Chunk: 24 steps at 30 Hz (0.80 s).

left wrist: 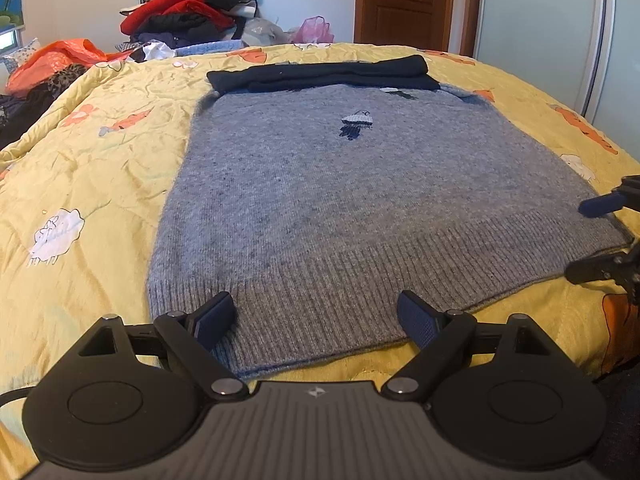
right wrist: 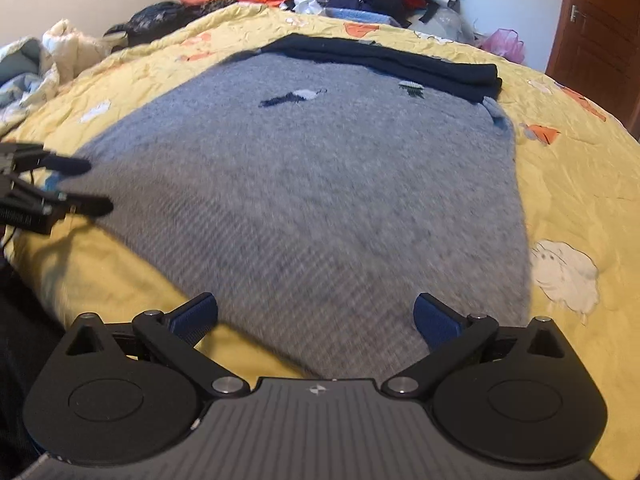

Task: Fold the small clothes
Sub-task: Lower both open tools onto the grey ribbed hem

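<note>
**Grey knit sweater flat on the yellow quilt, both tongs spread wide**

At the left, the wrinkled yellow quilted bedspread [left wrist: 100, 168] carries printed white sheep and orange carrots, its cotton surface creased all over. In the middle lies the fuzzy blue-grey knitted sweater [left wrist: 340, 200], spread flat, with a ribbed hem nearest the cameras and small dark embroidered figures on the chest. Its dark navy folded sleeves [left wrist: 320, 74] rest across the far end as a soft, long band.

The left gripper [left wrist: 316, 322] hovers over the ribbed hem, its blue textured pads set far apart with nothing between them. The right gripper [right wrist: 316, 320] sits over the hem's right corner, its jaws likewise spread wide and empty; in that view the knit is smeared by blur.

Beyond the bed's far edge rises a heap of red, black and blue clothes [left wrist: 188, 12], with an orange plastic bag [left wrist: 52, 58] left of it. To the right stands a brown panelled wooden door [left wrist: 404, 0].
</note>
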Each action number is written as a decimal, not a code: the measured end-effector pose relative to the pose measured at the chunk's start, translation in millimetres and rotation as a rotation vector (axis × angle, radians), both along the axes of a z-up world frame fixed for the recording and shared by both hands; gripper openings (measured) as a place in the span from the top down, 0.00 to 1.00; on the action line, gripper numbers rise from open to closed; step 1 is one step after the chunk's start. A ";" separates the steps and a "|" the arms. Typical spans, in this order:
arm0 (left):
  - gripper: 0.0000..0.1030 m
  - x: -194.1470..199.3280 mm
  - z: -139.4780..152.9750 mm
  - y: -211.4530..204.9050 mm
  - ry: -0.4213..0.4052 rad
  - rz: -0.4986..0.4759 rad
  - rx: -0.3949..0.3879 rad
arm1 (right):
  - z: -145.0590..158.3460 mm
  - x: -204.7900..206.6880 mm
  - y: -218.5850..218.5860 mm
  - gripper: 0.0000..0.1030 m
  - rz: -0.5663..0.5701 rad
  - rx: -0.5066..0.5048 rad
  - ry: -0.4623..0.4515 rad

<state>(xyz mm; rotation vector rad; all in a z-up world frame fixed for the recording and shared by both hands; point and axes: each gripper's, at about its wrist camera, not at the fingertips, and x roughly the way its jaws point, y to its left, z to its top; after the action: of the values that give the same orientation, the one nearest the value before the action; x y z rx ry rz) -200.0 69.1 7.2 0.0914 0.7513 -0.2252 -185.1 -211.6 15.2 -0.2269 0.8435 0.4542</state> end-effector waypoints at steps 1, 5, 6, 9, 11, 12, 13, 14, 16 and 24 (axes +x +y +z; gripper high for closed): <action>0.13 -0.5 0.3 0.2 -0.001 0.002 0.000 | 1.6 0.0 -2.4 0.00 -0.007 0.010 0.004; 0.13 -3.9 9.4 11.2 0.018 0.058 -0.046 | 21.4 -0.3 -30.9 0.03 -0.116 0.208 0.000; 0.13 -5.2 13.4 21.1 0.024 0.088 -0.093 | 26.9 2.1 -43.8 0.02 -0.148 0.283 0.015; 0.13 -2.7 17.9 65.3 0.080 0.206 -0.286 | 31.4 16.4 -85.8 0.00 -0.254 0.485 0.131; 0.14 4.3 12.0 98.6 0.145 0.288 -0.425 | 26.0 25.6 -110.9 0.01 -0.316 0.575 0.205; 0.13 5.8 11.3 111.8 0.151 0.299 -0.495 | 22.2 29.5 -120.6 0.01 -0.343 0.597 0.236; 0.13 9.7 11.3 122.4 0.180 0.310 -0.554 | 18.5 32.7 -128.3 0.01 -0.367 0.606 0.263; 0.13 12.9 11.1 129.8 0.207 0.314 -0.607 | 13.9 35.3 -133.2 0.01 -0.378 0.608 0.290; 0.13 19.0 7.9 138.1 0.260 0.291 -0.709 | 9.8 36.3 -138.8 0.02 -0.365 0.633 0.312; 0.37 38.7 -3.4 136.7 0.392 0.258 -0.843 | 5.5 42.4 -145.4 0.01 -0.338 0.707 0.365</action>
<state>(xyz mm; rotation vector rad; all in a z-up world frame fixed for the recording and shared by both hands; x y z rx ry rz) -161.3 205.7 3.8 -0.8657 0.9926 -0.3013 -142.7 -357.0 20.7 0.6604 1.0006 0.4541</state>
